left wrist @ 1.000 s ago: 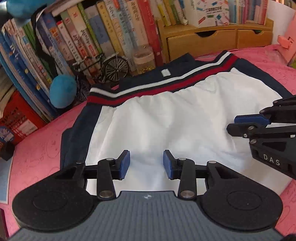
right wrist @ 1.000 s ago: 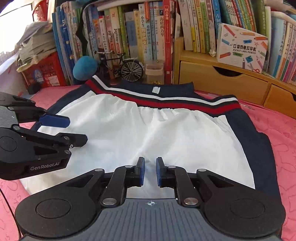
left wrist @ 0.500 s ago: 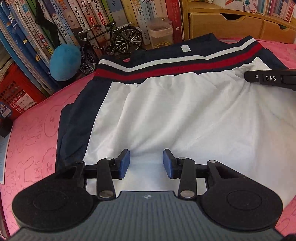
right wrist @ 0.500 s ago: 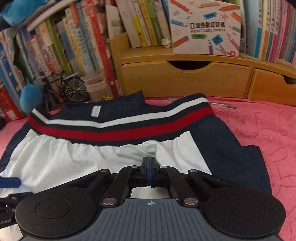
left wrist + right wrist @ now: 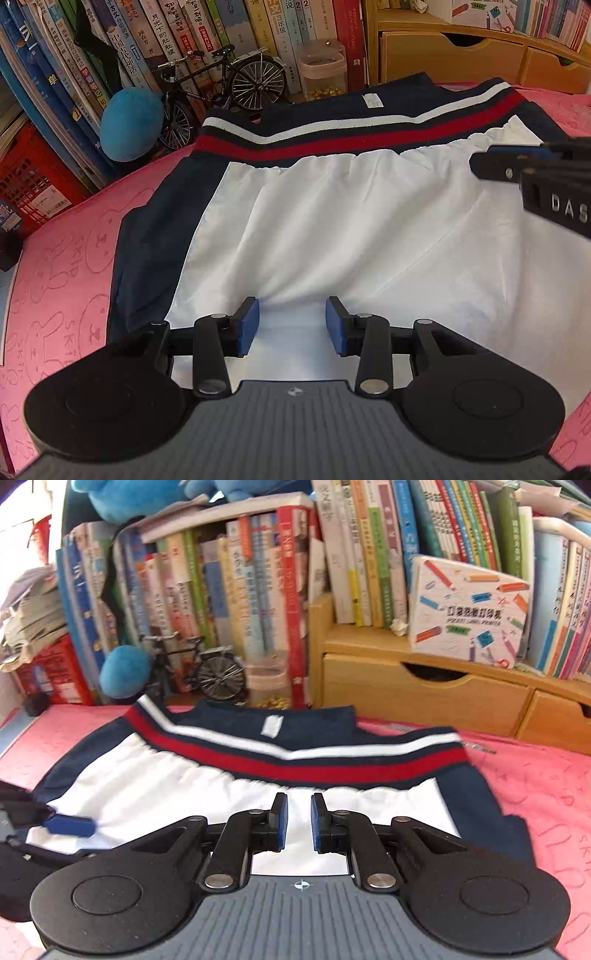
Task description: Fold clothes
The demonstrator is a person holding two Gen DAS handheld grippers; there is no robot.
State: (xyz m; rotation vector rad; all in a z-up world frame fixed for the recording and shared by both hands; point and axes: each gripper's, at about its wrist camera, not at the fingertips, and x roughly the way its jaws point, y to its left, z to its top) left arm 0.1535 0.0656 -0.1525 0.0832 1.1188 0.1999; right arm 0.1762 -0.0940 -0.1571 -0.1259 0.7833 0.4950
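Fingers [image 5: 248, 325] of both grippers apart, over white shorts [image 5: 369, 229] w/ nothing held

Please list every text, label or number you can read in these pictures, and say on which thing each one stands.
"DAS": on the right claw.
"POCKET LABEL PRINTER": on the white box above the wooden drawers.
"SKIP": embossed on the pink mat.
"2", "2": on book spines.
Other book spines: Chinese, not reliably readable. Shorts tag: blank or blurred.
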